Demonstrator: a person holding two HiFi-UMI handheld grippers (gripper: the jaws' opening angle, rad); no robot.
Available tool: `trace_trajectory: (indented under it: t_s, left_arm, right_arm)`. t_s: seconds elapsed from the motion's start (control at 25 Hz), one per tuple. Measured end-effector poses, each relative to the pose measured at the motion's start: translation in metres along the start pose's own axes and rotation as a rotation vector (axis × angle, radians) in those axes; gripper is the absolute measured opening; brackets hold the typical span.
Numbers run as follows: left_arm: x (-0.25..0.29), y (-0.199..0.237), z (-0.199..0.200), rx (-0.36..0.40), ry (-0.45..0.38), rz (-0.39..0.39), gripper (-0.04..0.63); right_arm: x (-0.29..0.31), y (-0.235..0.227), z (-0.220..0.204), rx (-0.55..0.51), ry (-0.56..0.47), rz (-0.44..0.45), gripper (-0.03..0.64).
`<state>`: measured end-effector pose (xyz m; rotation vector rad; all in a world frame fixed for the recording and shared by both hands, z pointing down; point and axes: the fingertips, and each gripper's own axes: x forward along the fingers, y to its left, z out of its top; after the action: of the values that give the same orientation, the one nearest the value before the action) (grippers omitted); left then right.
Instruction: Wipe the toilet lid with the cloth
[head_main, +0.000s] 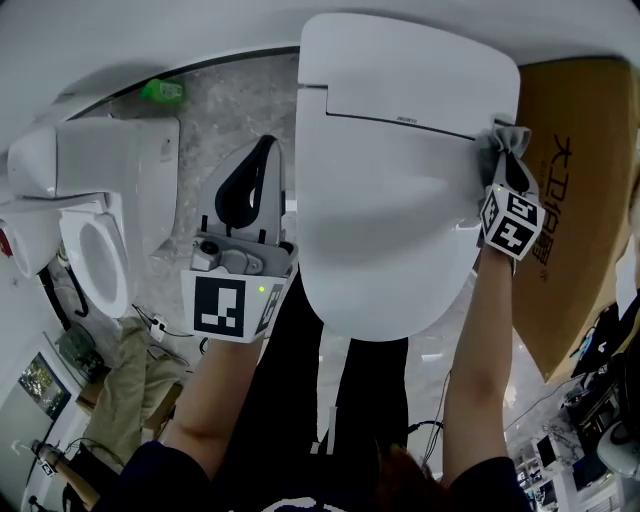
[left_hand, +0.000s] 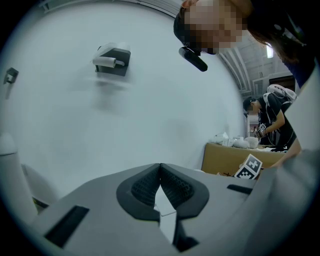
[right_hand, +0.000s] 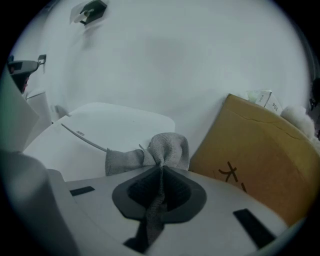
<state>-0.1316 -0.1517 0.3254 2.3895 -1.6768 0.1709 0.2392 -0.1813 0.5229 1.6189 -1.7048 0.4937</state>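
Toilet lid (head_main: 400, 180) lies shut, centre. The right gripper (right_hand: 161, 171) clamps the cloth (right_hand: 162, 147) at its far right edge; the left gripper (left_hand: 160, 169) is closed, empty. Wiping seems under way; next, drag the cloth leftward across it.

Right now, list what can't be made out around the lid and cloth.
- Head view: where the cloth meets the lid, behind the right hand-held gripper.
- Head view: lid's print, too small to read.
- Right gripper view: the lid's near part, behind the gripper's body.
- Head view: cardboard box, cut by the right edge.
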Motion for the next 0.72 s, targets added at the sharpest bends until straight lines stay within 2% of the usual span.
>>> trace_trajectory:
  t_s: [0.16, 0.32, 0.72]
  left_arm:
    - [-0.002, 0.004, 0.0, -0.004, -0.005, 0.008, 0.02]
    - [-0.003, 0.008, -0.001, -0.005, -0.006, 0.016, 0.02]
    - [-0.014, 0.025, 0.0, -0.01, -0.014, 0.046, 0.02]
  right_arm:
    - [-0.005, 0.007, -0.004, 0.009, 0.002, -0.022, 0.034]
    - [-0.007, 0.034, 0.003, -0.031, -0.014, 0.005, 0.034]
    - [-0.018, 0.19, 0.044, -0.227, -0.086, 0.227, 0.034]
